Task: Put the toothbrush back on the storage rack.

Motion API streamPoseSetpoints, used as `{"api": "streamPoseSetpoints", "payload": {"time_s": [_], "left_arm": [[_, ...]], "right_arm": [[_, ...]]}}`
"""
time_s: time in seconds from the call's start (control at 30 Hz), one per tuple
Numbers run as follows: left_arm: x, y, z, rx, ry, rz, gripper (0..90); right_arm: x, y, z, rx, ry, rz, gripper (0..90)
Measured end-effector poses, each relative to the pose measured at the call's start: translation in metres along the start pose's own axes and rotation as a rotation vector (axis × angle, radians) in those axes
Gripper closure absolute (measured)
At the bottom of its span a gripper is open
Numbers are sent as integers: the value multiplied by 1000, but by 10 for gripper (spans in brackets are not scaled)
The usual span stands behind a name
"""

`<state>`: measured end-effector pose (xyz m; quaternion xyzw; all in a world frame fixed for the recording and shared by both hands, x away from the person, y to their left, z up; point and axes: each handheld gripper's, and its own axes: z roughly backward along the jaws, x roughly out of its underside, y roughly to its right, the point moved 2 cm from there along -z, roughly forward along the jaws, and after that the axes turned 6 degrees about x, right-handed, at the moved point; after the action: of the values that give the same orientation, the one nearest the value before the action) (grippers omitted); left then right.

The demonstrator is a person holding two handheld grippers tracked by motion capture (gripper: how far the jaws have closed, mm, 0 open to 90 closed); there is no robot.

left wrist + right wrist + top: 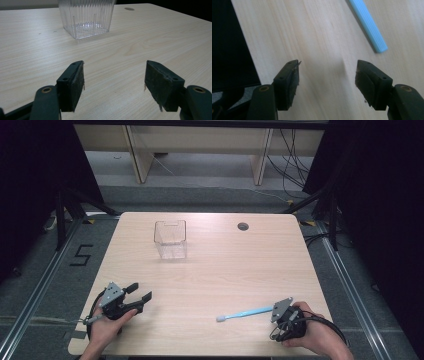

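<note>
On the pale wooden worktop (210, 285) a clear ribbed plastic container (170, 239) stands upright toward the far side, left of centre, with bare wood all around it and a small round grommet hole (243, 226) off to its right near the far edge. The left gripper (137, 296) sits near the front-left corner, its jaws spread wide and holding nothing; in the left gripper view the container (86, 17) stands well ahead of them. The right gripper (278, 334) rests by the front-right edge, jaws also wide and empty. A light blue toothbrush (245, 313) lies flat beside it, its handle end (368, 25) just beyond the jaws, the worktop's edge close alongside.
</note>
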<state>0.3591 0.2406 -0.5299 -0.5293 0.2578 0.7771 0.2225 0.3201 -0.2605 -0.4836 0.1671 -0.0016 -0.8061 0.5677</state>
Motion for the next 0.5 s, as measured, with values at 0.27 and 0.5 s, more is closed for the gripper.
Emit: {"api": "streamPoseSetpoints", "payload": {"time_s": [0.27, 0.5], "left_arm": [[0, 0, 2, -8, -2, 10, 316], [0, 1, 2, -11, -1, 8, 320]], "right_arm": [[-6, 13, 7, 25, -19, 50, 391], [-19, 27, 10, 39, -19, 95, 405]]}}
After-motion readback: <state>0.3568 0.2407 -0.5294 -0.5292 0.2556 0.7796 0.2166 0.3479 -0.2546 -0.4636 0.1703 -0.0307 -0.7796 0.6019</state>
